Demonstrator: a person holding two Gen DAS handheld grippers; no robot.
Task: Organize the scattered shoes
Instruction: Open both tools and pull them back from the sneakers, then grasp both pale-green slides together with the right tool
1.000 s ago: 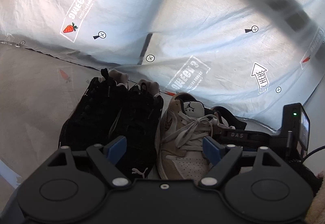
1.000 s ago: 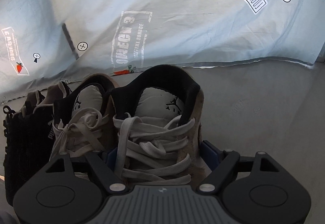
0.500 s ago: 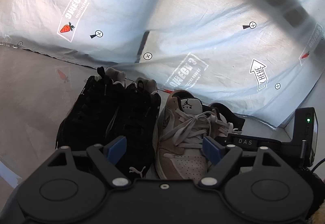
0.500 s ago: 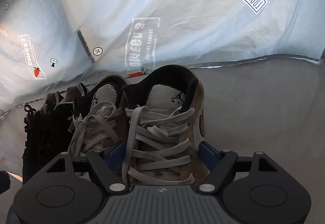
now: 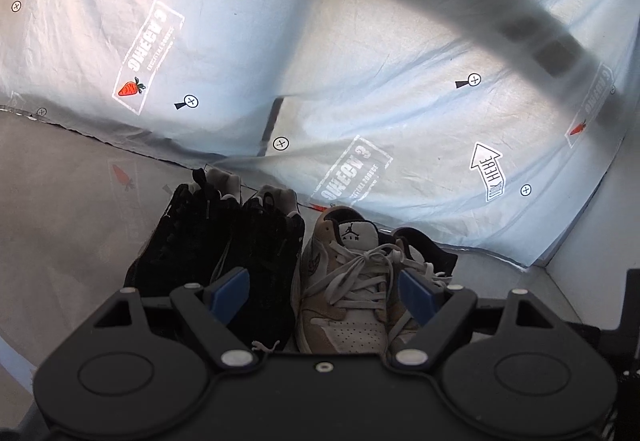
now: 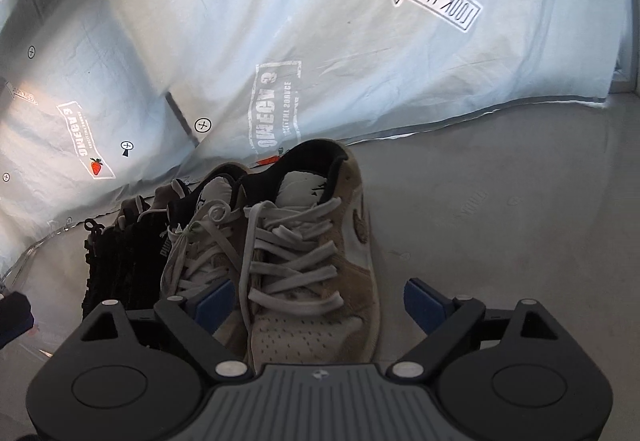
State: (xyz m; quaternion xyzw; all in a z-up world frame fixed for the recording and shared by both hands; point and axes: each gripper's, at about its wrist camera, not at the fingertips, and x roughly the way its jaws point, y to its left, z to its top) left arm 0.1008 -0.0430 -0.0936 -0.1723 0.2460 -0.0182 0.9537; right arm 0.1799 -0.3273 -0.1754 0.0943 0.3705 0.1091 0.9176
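Two black shoes (image 5: 216, 249) and two tan-and-white sneakers (image 5: 344, 289) stand side by side in a row on the grey floor, heels toward the printed sheet. My left gripper (image 5: 326, 295) is open, above the toes of the inner black shoe and the left tan sneaker. In the right wrist view the right tan sneaker (image 6: 316, 265) stands on the floor at the row's right end, beside its mate (image 6: 204, 253) and the black shoes (image 6: 120, 265). My right gripper (image 6: 316, 303) is open, its fingers apart on either side of that sneaker's toe, the right one clear of it.
A pale printed sheet (image 5: 360, 61) hangs behind the shoes, its hem meeting the floor (image 6: 500, 241). Bare grey floor lies right of the row. A white wall (image 5: 592, 249) stands at far right. Part of the left gripper body (image 6: 12, 313) shows at the left edge.
My right gripper opened and let go of the right tan sneaker, which now rests on the floor, and drew back a little. My left gripper stayed open and lifted back slightly.
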